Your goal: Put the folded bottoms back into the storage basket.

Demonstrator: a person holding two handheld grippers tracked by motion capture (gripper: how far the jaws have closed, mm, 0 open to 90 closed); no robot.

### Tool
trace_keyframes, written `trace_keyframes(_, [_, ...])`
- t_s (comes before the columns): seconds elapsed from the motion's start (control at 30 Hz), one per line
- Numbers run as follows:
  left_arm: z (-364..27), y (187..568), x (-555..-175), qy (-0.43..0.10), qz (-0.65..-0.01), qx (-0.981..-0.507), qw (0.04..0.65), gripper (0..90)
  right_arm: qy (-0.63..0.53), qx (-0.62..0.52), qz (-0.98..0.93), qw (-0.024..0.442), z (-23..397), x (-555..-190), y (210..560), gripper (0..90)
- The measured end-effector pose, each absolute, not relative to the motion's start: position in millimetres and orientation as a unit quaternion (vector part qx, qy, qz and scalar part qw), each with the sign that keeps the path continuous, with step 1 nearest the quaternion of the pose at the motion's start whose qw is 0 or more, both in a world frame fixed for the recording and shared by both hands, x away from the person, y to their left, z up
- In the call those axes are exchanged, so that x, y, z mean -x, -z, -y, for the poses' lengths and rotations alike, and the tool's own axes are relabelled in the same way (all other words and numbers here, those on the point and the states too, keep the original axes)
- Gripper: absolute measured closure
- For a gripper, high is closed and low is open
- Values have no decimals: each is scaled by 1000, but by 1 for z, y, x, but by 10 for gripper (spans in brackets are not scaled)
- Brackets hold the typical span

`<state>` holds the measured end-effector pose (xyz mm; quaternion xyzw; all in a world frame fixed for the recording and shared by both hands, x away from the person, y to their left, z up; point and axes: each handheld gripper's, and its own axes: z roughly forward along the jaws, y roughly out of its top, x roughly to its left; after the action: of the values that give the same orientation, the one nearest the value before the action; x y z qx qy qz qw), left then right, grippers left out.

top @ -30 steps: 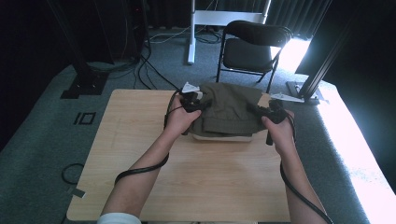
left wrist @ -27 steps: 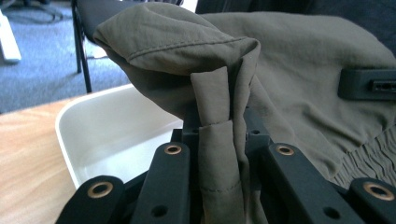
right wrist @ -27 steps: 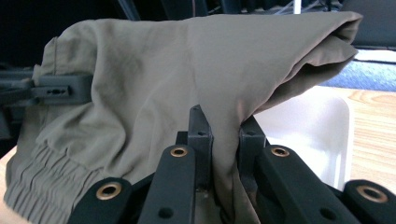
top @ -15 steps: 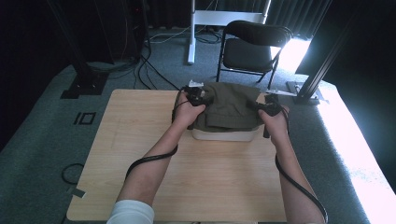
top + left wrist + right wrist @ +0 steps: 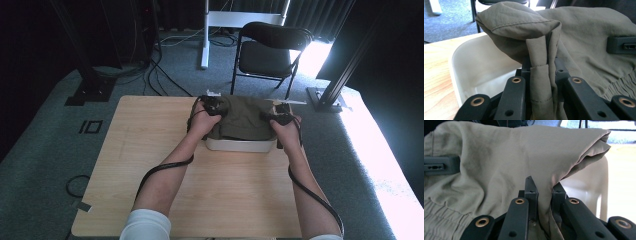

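Note:
A folded olive-green garment [image 5: 243,117] lies over a white plastic bin [image 5: 239,145] at the far middle of the table. My left gripper [image 5: 214,106] holds the garment's left side, jaws shut on a pinched fold of cloth [image 5: 539,75]. At the garment's right side my right gripper [image 5: 281,116] is shut on another fold [image 5: 543,195]. The garment [image 5: 586,42] drapes into the bin [image 5: 474,67], whose white inner wall shows beside it. In the right gripper view the garment [image 5: 506,157] hangs over the bin's wall [image 5: 594,187].
The bin stands on a light wooden table [image 5: 150,140]. A black folding chair [image 5: 270,50] is behind the far edge, with a white post [image 5: 206,30] to its left. Black frame legs [image 5: 90,80] and cables lie on the grey carpet. Bright light falls at the right.
Both grippers have carried the garment away from me and lowered it onto the white bin; it now covers most of the bin's opening.

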<state>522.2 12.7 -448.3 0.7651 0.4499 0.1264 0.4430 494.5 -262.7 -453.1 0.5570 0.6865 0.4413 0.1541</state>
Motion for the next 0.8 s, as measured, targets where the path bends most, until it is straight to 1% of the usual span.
trace_keyframes(0.3, [-12,465,-528,-126,-461,-773,417,786,-411,-573,-695,139,257,-504,470,803])
trace_keyframes(0.5, [-9,474,-529,-120,-467,-786,387,777,-385,-580,-704,142,252,-506,476,802])
trace_keyframes(0.67, [-8,480,-529,-116,-464,-793,378,766,-375,-583,-707,139,251,-508,481,798])
trace_keyframes(0.8, [-9,482,-529,-122,-462,-797,369,710,-370,-582,-710,142,250,-508,482,751])
